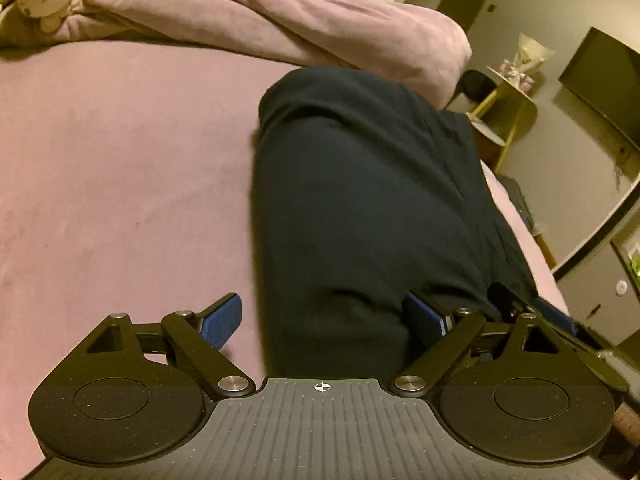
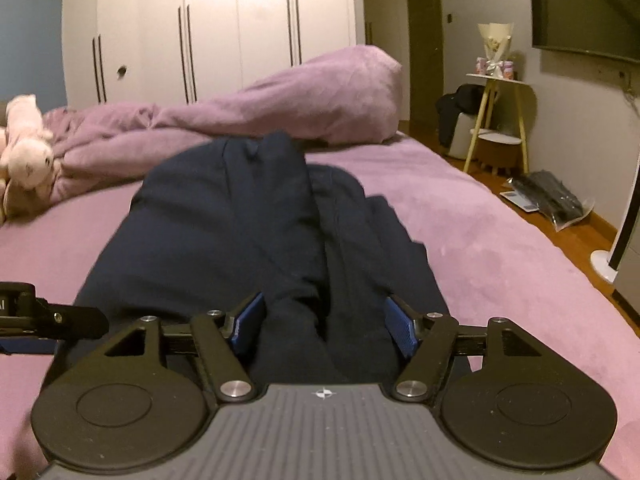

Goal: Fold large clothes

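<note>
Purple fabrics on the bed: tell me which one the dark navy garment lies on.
The flat purple bed sheet carries the dark navy garment. The crumpled purple blanket is the bunched heap behind it, beside the white plush toy.

Both the left hand-held gripper [image 1: 326, 322] and right hand-held gripper [image 2: 324, 326] have fingers spread wide.

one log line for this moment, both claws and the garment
left claw: open, straddling dark navy fabric garment | right claw: open around its bunched edge | garment on purple bed sheet
</note>
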The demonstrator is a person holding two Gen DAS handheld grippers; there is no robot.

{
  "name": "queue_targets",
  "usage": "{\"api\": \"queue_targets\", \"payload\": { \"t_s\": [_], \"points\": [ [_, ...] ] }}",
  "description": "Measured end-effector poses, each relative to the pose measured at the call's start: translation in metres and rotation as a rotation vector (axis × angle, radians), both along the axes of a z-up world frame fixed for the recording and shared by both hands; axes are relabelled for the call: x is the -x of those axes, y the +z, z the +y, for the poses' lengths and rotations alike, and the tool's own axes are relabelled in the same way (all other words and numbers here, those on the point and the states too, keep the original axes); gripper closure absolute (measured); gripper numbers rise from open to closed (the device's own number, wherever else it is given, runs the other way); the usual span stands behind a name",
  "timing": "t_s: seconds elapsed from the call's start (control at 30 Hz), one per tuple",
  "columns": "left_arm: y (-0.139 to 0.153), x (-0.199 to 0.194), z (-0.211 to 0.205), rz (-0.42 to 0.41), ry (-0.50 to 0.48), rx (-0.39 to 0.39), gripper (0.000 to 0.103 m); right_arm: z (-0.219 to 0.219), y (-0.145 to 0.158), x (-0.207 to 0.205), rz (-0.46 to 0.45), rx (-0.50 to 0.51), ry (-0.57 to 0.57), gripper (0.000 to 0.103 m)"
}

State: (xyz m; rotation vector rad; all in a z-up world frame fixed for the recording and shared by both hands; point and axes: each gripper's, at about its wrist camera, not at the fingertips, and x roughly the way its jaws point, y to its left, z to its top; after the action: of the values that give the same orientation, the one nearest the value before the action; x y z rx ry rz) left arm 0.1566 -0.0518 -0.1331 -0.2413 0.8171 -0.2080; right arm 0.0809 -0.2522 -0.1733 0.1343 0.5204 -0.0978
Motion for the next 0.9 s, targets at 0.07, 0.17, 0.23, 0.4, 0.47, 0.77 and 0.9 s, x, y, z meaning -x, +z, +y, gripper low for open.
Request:
{"api": "queue_targets", "payload": {
  "t_s": [0.07, 0.17, 0.23, 0.4, 0.47, 0.77, 0.9],
  "points": [
    [-0.002, -0.004, 0.002, 0.0, -0.011, -0.008, 0.009, 0.004, 0.0, -0.004, 0.024, 0.031, 0.023, 0.036],
    [0.001, -0.005, 0.01, 0.053, -0.015, 0.046, 0.009, -0.003, 0.006, -0.012, 0.072, -0.001, 0.05, 0.035],
    [0.004, -0.005, 0.023, 0.108, -0.036, 0.118, 0.012, -0.014, 0.013, -0.013, 0.104, -0.048, 0.088, 0.034],
    [0.011, -0.017, 0.065, 0.122, -0.072, 0.32, 0.012, -0.062, 0.021, -0.001, 0.113, -0.279, 0.246, 0.004],
    [0.008, -0.031, 0.075, 0.129, -0.075, 0.336, 0.011, -0.089, 0.016, -0.002, 0.12, -0.422, 0.225, 0.004],
    [-0.035, -0.092, 0.072, 0.18, -0.048, 0.517, 0.012, -0.164, -0.047, -0.067, 0.241, -0.917, 0.156, 0.004],
    [-0.047, -0.106, 0.066, 0.195, -0.043, 0.558, 0.01, -0.164, -0.062, -0.09, 0.268, -0.932, 0.146, 0.02]
  ]
}}
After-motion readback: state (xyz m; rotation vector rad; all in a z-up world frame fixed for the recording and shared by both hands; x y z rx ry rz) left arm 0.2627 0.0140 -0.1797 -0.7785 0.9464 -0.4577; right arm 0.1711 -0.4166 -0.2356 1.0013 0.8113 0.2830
